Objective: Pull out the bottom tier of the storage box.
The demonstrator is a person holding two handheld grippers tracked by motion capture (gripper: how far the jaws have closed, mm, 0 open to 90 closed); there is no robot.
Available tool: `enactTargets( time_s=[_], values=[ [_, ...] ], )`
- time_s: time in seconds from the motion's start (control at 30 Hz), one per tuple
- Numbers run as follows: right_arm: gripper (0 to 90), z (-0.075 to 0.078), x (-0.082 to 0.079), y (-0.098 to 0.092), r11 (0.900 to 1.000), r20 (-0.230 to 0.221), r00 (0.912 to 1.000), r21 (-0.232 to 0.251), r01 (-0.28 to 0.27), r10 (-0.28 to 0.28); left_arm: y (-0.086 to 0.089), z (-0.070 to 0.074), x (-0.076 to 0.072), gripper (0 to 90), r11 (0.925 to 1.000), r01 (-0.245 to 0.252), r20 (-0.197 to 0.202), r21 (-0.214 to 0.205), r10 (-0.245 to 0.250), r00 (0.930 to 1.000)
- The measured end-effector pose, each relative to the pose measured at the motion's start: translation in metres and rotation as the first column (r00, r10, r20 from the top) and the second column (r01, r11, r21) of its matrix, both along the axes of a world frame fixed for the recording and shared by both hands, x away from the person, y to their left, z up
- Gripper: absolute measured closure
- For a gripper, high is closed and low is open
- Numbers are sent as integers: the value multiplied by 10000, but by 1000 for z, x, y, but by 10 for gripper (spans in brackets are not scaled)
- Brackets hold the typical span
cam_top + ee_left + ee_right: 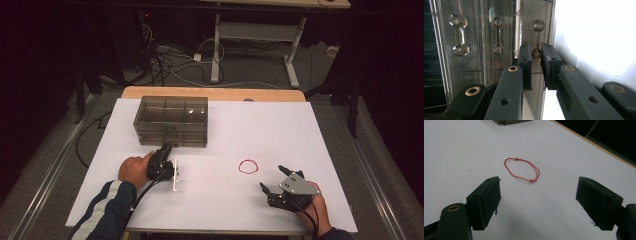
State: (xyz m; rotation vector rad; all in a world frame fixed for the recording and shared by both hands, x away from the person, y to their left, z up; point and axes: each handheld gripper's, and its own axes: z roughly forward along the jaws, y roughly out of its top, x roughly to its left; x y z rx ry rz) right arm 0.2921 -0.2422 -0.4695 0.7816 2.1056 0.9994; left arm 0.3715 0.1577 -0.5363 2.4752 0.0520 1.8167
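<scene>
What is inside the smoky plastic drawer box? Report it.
The drawer box shows dividers through its tinted top, and the visible compartments look empty. The lower drawers' contents are hidden. The left hand-held gripper closes on one drawer handle.

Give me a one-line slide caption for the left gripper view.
Left hand-held gripper closes on a drawer handle of the clear drawer box.

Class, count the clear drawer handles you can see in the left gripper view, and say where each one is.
3. One handle at the far left, one in the middle, and one at the right, its lower knob between the left claw pads. Others may be hidden.
</scene>
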Motion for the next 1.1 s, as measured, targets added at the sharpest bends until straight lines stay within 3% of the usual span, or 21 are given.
enactTargets(
  time_s=[0.4, 0.43, 0.5, 0.53, 0.57, 0.67, 0.77, 0.83, 0.87, 0.9, 0.93, 0.97, 1.0, 1.1],
  values=[
    [207, 0, -1, 1, 10000, -21, 10000, 16, -63, 63, 4, 7, -6, 768, 9977, -158, -640, -659, 116, 9979],
    [207, 1, -2, 1, 10000, 39, 10000, 43, -73, 73, 6, 9, -6, 714, 9960, -243, -871, -855, 168, 9961],
    [207, 1, -2, 1, 10000, 95, 9999, 43, -87, 87, 9, 13, -8, 709, 9914, -258, -1176, -1279, 107, 9930],
    [207, 1, -2, 1, 10000, 91, 9999, 44, -88, 87, 9, 13, -8, 696, 9914, -258, -1176, -1279, 107, 9930],
    [207, 1, -2, 1, 10000, 73, 9999, 30, -72, 71, 12, 17, -9, 696, 9862, -268, -1491, -1632, 22, 9888],
    [207, 1, -2, 1, 10000, 77, 9999, -1, -84, 84, 15, 22, -12, 696, 9861, -353, -1900, -1624, 39, 9818],
    [207, 1, -2, 1, 10000, 80, 9999, 8, -93, 93, 22, 33, -12, 732, 9643, -495, -2219, -2601, -99, 9750],
    [207, 1, -2, 1, 10000, 74, 9999, 2, -80, 80, 27, 40, -12, 800, 9401, -576, -2506, -3361, -303, 9676],
    [207, 1, -2, 1, 10000, 74, 9999, 2, -80, 80, 27, 40, -12, 834, 9401, -576, -2506, -3361, -303, 9676],
    [207, 1, -2, 1, 9999, 64, 9999, -6, -102, 102, 31, 47, -11, 838, 9136, -725, -2797, -4002, -465, 9590],
    [207, 1, -2, 1, 9999, 60, 9999, -13, -114, 114, 32, 50, -10, 868, 9087, -699, -2759, -4116, -511, 9598],
    [207, 1, -2, 1, 9999, 60, 9999, -13, -114, 114, 32, 50, -10, 870, 9087, -699, -2759, -4116, -511, 9598],
    [207, 0, -2, 2, 9999, 45, 9999, -20, -109, 109, 36, 55, -8, 870, 8749, -1039, -3159, -4730, -583, 9470],
    [207, 0, -2, 2, 9999, 40, 9999, -28, -120, 120, 41, 60, -3, 870, 8333, -1400, -3441, -5348, -635, 9368]
  ],
)
